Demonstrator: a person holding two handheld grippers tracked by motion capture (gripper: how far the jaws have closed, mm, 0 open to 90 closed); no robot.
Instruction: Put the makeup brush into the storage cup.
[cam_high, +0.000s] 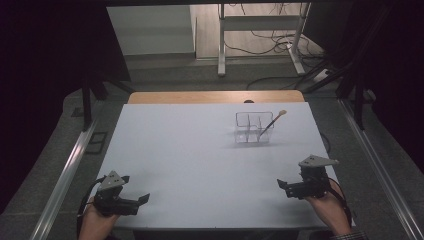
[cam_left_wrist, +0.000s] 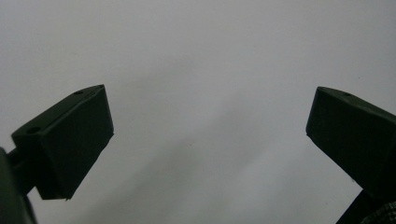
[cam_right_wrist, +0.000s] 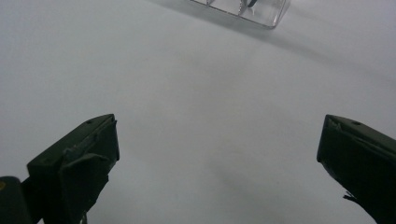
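A clear plastic organiser box (cam_high: 253, 127) with several compartments stands on the white table (cam_high: 200, 160) at the back right. A thin stick with a pale rounded tip (cam_high: 274, 121) leans out of its right side. My left gripper (cam_high: 137, 199) rests near the front left corner, held by a hand, jaws wide apart and nothing between them. My right gripper (cam_high: 285, 186) sits near the front right edge, also open and empty. The right gripper view catches the bottom edge of the box (cam_right_wrist: 243, 10) far ahead of its jaws.
A wooden strip (cam_high: 215, 97) runs along the table's far edge. Beyond it stand a white desk frame (cam_high: 260, 30) and loose cables on the floor. Metal rails (cam_high: 65, 170) flank the table on both sides.
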